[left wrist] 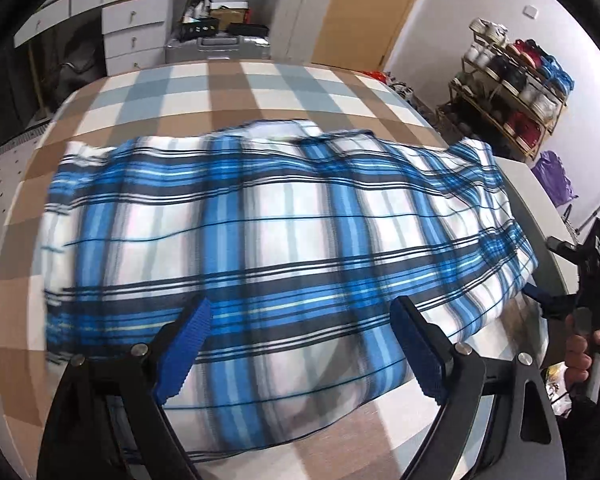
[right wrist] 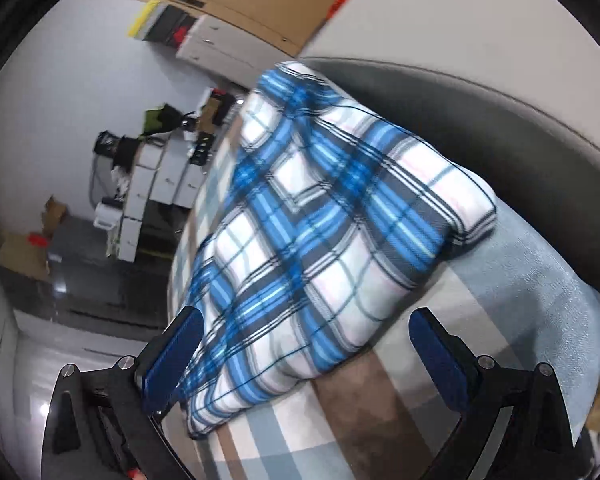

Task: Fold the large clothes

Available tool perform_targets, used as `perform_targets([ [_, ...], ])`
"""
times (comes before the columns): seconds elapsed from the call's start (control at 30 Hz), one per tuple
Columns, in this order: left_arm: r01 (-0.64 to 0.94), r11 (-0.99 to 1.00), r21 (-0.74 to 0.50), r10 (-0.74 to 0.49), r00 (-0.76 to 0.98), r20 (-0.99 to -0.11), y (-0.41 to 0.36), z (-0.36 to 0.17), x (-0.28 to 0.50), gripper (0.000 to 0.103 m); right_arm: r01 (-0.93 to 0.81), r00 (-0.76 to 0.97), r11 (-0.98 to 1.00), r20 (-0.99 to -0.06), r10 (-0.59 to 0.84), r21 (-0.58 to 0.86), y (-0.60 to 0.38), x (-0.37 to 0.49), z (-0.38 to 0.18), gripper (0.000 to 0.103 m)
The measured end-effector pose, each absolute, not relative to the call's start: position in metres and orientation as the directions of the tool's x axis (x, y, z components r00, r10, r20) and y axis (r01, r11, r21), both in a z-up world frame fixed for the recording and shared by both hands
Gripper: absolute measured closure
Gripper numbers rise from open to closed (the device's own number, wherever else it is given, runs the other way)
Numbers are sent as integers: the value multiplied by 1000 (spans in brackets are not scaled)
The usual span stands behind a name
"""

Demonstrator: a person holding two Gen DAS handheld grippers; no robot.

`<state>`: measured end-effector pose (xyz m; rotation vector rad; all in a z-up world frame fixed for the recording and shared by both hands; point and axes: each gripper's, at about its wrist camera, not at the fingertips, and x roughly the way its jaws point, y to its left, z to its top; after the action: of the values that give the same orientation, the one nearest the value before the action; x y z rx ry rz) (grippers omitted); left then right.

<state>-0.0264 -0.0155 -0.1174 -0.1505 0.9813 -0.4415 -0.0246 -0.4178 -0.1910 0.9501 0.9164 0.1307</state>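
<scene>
**Shirt already folded into a long band, more folds to go**

Left wrist view: the plaid shirt (left wrist: pixel 284 236) lies on the checked tablecloth (left wrist: pixel 228 84) of the table, near its front edge. It reads as a wide band with doubled, rounded edges, so at least one lengthwise fold looks done; the collar seems to sit at the far edge, though blur makes that uncertain. Its long axis runs left to right across the picture, one end near the table's left side and the other reaching the right edge. The left gripper (left wrist: pixel 300 344) hangs over the near edge of the shirt with its fingers wide apart and nothing pinched between them. At the right border the right gripper (left wrist: pixel 556 280) shows in a hand (left wrist: pixel 588 352), just beside the shirt's right end; from here I cannot tell its opening.

Right wrist view: the right gripper (right wrist: pixel 304 352) looks along the shirt (right wrist: pixel 324 248) from its end, so the long axis runs away from the camera toward the upper left. Its fingers stand apart, the cloth's corner lying between them but not squeezed. As I judge it, the crosswise folds to shorten the band are still left.
</scene>
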Motion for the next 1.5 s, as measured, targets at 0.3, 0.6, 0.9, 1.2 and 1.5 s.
perform_targets([
  [0.3,288,923,-255,-366,454,-812,-42,-128,-9,15,276,670,732,-671,319,623,-411,7,-182,0],
  [0.6,283,947,-152,-278,480,-832,-43,-132,-16,15,192,693,836,-675,255,514,-396,9,-187,93],
  [0.9,305,938,-166,-297,453,-841,-62,-140,-27,15,137,828,909,-549,113,394,-386,-28,-132,97],
  [1.2,393,905,-165,-338,424,-840,-117,-137,-49,15,150,841,963,-541,-5,223,-390,-49,-84,97],
  [1.5,319,862,-394,-495,360,-791,-69,-108,-53,15,-115,877,986,-479,42,-124,-239,-53,-1,97],
])
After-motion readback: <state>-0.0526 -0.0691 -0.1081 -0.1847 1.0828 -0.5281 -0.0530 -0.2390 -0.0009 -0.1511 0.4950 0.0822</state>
